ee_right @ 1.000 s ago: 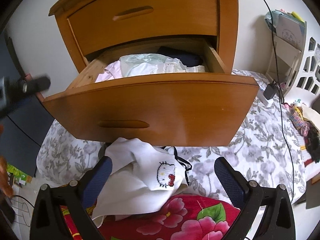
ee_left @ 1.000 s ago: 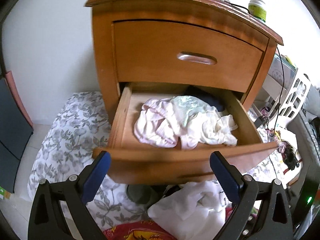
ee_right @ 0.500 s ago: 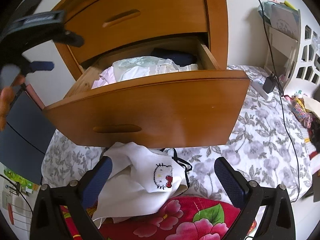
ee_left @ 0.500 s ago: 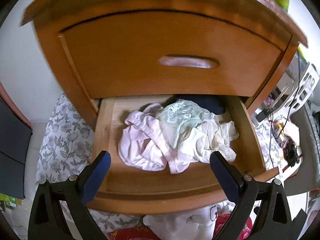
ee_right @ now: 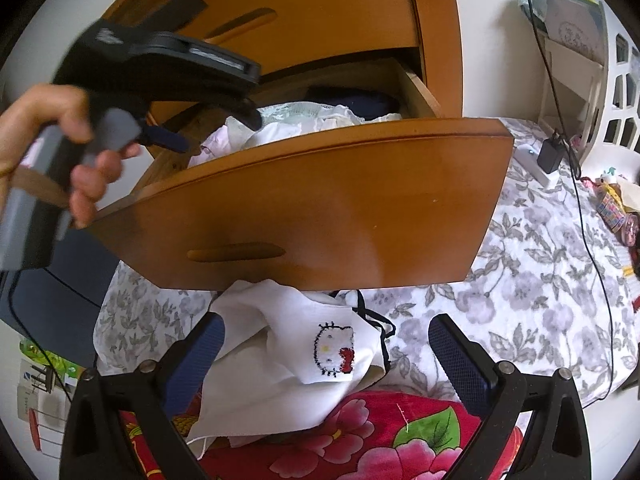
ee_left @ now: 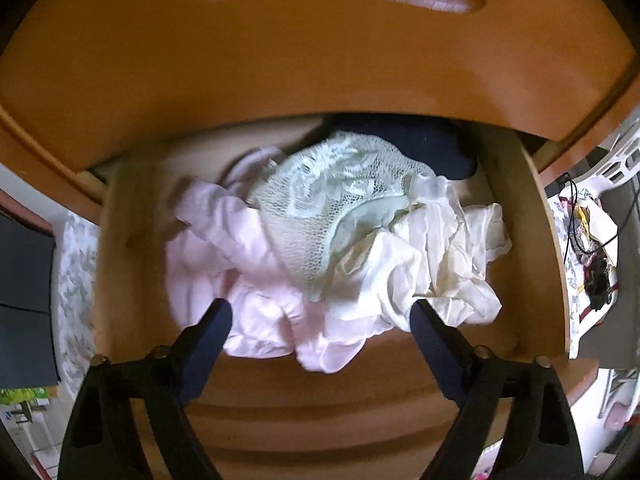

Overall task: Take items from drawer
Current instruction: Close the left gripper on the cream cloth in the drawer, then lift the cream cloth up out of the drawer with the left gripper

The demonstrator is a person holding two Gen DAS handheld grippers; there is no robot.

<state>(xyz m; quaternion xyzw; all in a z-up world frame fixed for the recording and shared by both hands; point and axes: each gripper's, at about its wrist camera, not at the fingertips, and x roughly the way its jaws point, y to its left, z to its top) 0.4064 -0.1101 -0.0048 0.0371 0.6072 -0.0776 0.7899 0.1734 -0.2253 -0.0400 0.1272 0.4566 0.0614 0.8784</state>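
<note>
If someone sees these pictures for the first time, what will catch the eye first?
Probably the heap of clothes in the open drawer: a pink garment on the left, a green lace piece on top, a cream one on the right. The left gripper hangs over the heap, jaws closing, not yet pressing it.

I've got the left tool (ee_left: 320,310) pointing almost straight down into the open drawer (ee_left: 128,264), jaws closing with the pink garment (ee_left: 248,280) between them but not pinched. Mint lace piece (ee_left: 320,200) sits on top, cream fabric (ee_left: 440,260) to the right, something navy (ee_left: 420,144) at the back.
</note>
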